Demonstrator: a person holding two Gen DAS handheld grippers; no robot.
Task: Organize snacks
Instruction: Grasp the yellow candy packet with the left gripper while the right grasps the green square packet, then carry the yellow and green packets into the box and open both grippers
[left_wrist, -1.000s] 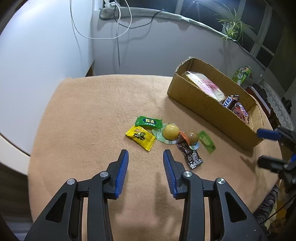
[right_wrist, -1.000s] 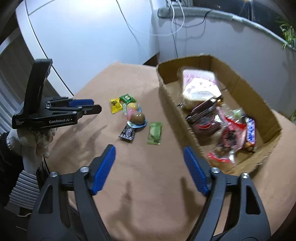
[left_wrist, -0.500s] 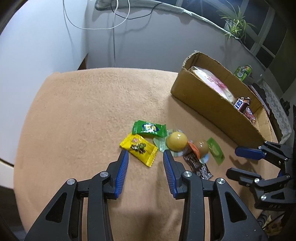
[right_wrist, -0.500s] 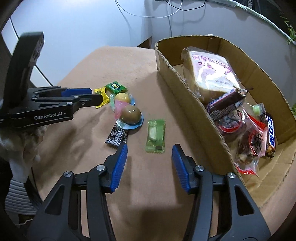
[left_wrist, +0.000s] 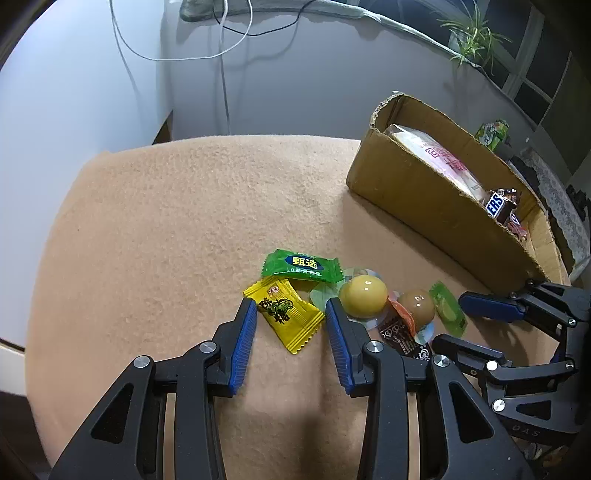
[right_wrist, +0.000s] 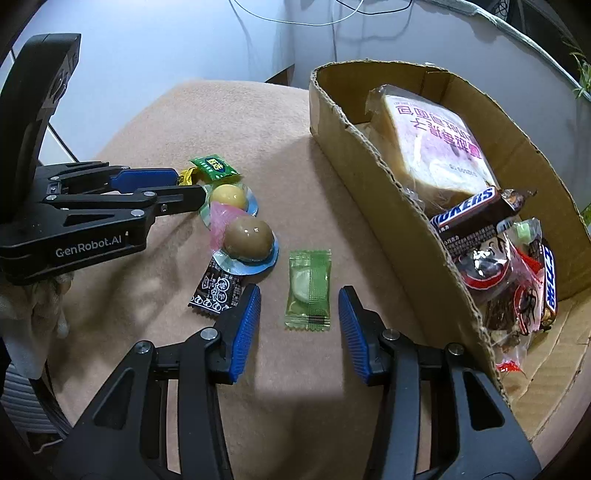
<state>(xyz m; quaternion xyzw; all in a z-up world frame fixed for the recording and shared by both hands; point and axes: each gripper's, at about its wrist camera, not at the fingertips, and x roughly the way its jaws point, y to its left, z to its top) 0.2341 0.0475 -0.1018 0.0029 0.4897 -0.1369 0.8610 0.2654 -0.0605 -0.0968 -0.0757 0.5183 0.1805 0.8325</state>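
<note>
Loose snacks lie on the tan tablecloth: a yellow candy (left_wrist: 286, 314), a green candy (left_wrist: 301, 264), a yellow jelly cup (left_wrist: 364, 295), a brown jelly cup (left_wrist: 417, 306), a dark packet (left_wrist: 402, 336) and a pale green candy (right_wrist: 309, 288). My left gripper (left_wrist: 290, 310) is open and low over the cloth, with the yellow candy lying between its fingers. My right gripper (right_wrist: 300, 295) straddles the pale green candy. Its jaws are closing, with gaps still showing on both sides of the wrapper. A cardboard box (right_wrist: 373, 177) stands just right of it.
The box holds a bread pack (right_wrist: 432, 140), a Snickers bar (right_wrist: 469, 210) and several other wrapped snacks. The two grippers work close together around the snack cluster. A gloved hand (right_wrist: 22, 295) holds the left one. Cables hang on the wall behind the round table.
Both grippers have come down and forward onto the snacks. The right jaws have narrowed a lot around the pale green candy. The left jaws kept their width and now flank the yellow candy.
</note>
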